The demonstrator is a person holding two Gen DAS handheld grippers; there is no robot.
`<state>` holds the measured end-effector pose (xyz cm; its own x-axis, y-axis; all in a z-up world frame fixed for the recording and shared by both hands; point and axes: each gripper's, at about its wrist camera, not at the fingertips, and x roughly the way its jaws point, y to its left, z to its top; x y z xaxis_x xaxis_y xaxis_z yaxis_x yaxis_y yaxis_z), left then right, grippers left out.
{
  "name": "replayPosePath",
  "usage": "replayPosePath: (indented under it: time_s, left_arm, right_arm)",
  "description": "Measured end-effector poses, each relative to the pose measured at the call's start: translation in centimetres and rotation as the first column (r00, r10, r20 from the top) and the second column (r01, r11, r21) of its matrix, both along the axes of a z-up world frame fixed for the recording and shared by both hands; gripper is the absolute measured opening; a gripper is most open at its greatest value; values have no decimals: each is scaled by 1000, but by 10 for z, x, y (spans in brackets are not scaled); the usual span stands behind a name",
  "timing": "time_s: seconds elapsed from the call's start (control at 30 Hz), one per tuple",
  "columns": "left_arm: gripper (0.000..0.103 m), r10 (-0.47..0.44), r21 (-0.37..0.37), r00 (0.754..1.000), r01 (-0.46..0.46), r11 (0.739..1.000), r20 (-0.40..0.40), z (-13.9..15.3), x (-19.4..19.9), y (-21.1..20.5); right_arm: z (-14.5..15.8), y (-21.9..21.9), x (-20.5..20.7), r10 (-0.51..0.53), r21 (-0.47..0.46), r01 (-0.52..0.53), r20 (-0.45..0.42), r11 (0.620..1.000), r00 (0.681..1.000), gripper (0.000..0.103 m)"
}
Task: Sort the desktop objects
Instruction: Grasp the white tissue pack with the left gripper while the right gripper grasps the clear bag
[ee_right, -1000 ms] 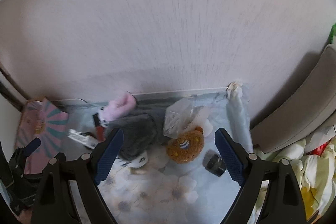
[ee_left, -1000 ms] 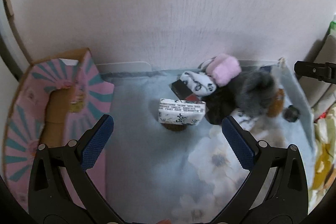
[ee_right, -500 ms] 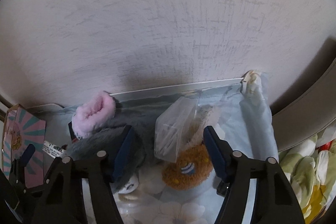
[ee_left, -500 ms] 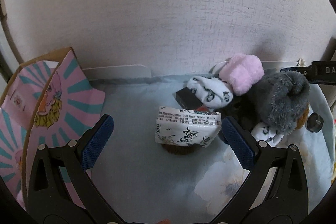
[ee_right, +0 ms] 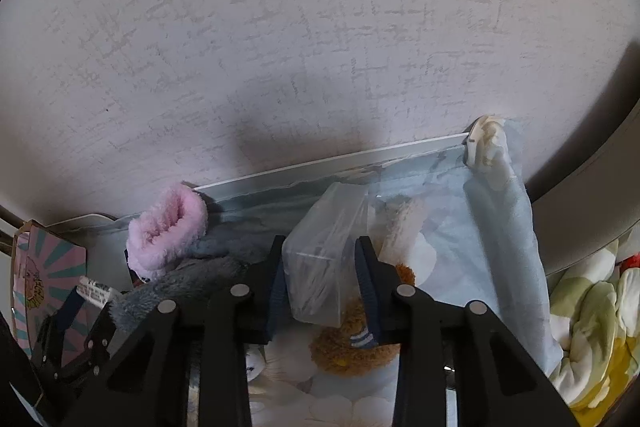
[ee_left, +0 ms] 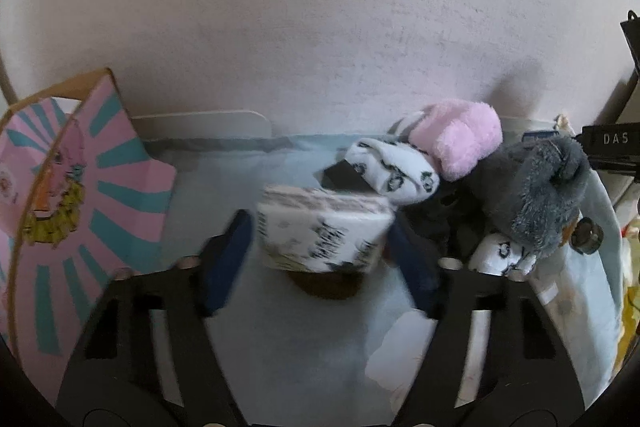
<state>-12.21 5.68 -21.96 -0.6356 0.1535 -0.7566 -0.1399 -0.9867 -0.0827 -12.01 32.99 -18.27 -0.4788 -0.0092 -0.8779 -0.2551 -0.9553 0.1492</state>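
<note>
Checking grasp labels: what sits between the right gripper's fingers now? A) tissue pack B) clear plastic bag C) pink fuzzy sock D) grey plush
B: in the right wrist view the right gripper has both blue pads pressed against the sides of the clear plastic bag.

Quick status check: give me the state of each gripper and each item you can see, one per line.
left gripper: jaws either side of the tissue pack, contact blurred
tissue pack: lying on a brown object
right gripper: shut on the clear bag
clear bag: pinched, standing upright
pink fuzzy sock: resting atop the pile
grey plush: slumped in the pile
pink box: flap open
</note>
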Motion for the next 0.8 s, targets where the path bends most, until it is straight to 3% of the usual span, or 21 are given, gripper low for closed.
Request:
replayPosePath:
  time_s: [0.4,0.8]
  left_arm:
    - [59,-5,57,999,8,998,-45,11,4,-2]
    - [59,-35,17,994,37,999,-107,98,20,-15]
  right_arm:
    - [15,1,20,12,13,-11,-37,1000,999,25]
    - [77,20,34,42,59,-36,-95,998,995,24]
